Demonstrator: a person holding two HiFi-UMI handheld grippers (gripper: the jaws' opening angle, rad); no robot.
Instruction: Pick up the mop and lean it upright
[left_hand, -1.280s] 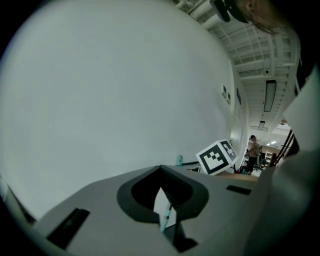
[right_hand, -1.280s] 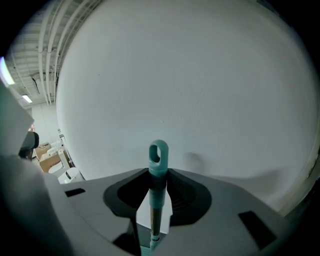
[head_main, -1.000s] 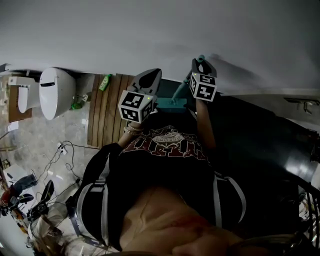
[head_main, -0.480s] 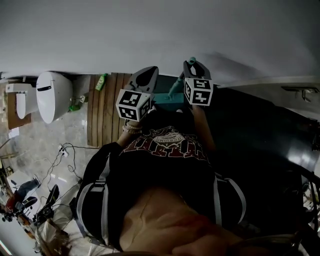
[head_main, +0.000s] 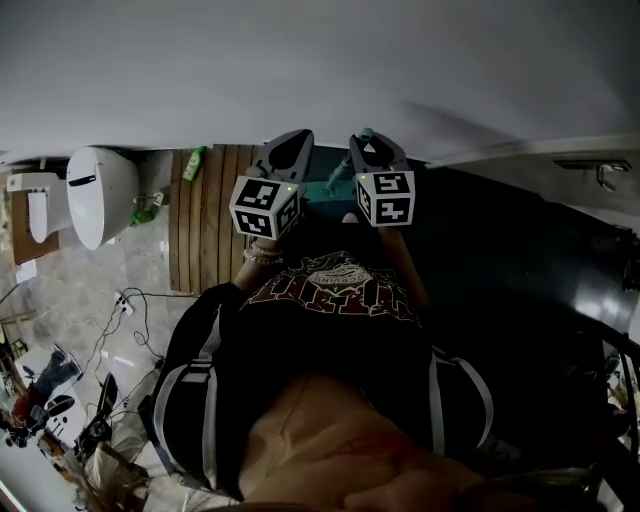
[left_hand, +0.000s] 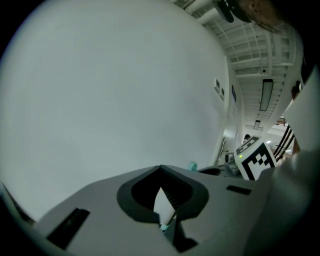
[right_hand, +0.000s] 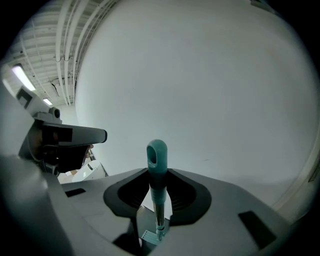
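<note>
1. White wall (head_main: 300, 70) is taken as the reference. Both grippers are pointed toward it, and the mop is stood between them near its foot.
2. Left gripper (head_main: 297, 143) is seen facing the wall with its jaws set a narrow wedge apart. Nothing is gripped between them, and only a sliver of teal is glimpsed through the gap.
3. Mop (right_hand: 156, 172) is found just right of that gripper, nearer the wall than the person's body. Its teal head (head_main: 325, 190) is shown low by the wall's base, and its long axis runs steeply up from there to a looped tip (right_hand: 156, 154). Whether the head is set on the floor cannot be told.
4. Right gripper (head_main: 370, 150) is closed around the handle a little under the loop, with the shaft crossing its jaws, so the mop is carried by this hand alone.
5. Leaning is judged to turn on one relation: the handle's top is held short of the wall, which lies straight ahead of the right gripper. The top would have to be tipped forward until it is rested there. The right hand is the nearer one; the left is beside the shaft and apart from it.
</note>
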